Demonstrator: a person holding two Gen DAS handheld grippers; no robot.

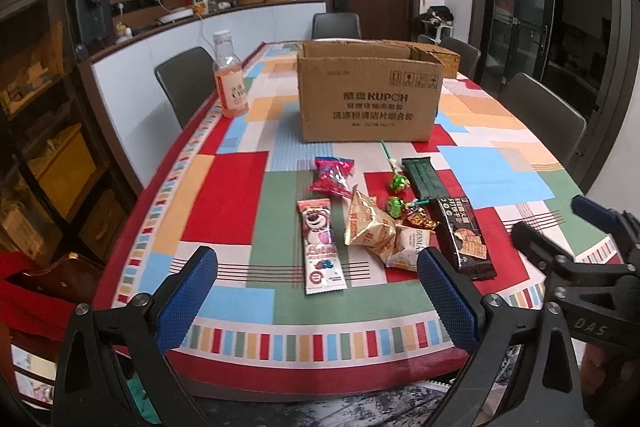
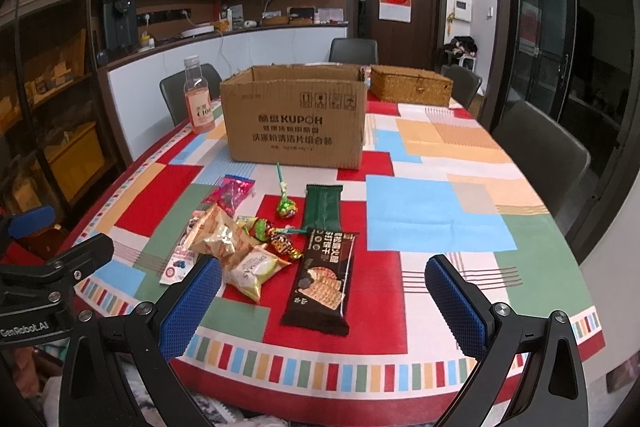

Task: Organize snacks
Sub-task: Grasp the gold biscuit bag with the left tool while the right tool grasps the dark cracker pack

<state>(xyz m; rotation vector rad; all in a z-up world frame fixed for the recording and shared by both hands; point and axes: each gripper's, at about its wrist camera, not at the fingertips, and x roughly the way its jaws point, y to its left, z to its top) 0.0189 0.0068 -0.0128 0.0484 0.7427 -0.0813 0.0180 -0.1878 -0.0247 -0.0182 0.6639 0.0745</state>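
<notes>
Left wrist view:
- The left gripper [image 1: 316, 301] hovers over the near edge of the tabletop [image 1: 240, 183], its blue-padded fingers spread wide with nothing between them.
- An open brown cardboard box [image 1: 370, 95] printed with dark lettering stands upright mid-table; it serves as the landmark here.
- Just in front of the box lies a loose cluster of snacks.
- A long white and pink bear-print wrapper [image 1: 323, 247] lies nearest the gripper, at the cluster's left.
- A pink sweet packet [image 1: 333, 177] lies between that wrapper and the box.
- Gold crinkled snack pouches [image 1: 368, 223] are heaped at the middle of the cluster.
- A green foil lollipop on a green stick [image 1: 396, 179] lies just in front of the box, beside a dark green bar wrapper [image 1: 422, 177].
- A black biscuit packet [image 1: 464, 239] lies at the cluster's right.
- A clear bottle of pink drink [image 1: 230, 79] stands to the left of the box.
- The right gripper [image 1: 560, 223] shows at the right edge, well apart from the box.

Right wrist view:
- The right gripper [image 2: 322, 299] is wide open and empty, hovering in front of the box [image 2: 296, 119].
- The black biscuit packet [image 2: 322, 279] lies on the tabletop between its fingers.
- A woven wicker basket [image 2: 410, 85] sits behind the box to the right.
- The left gripper [image 2: 56, 235] shows at the left edge.
</notes>
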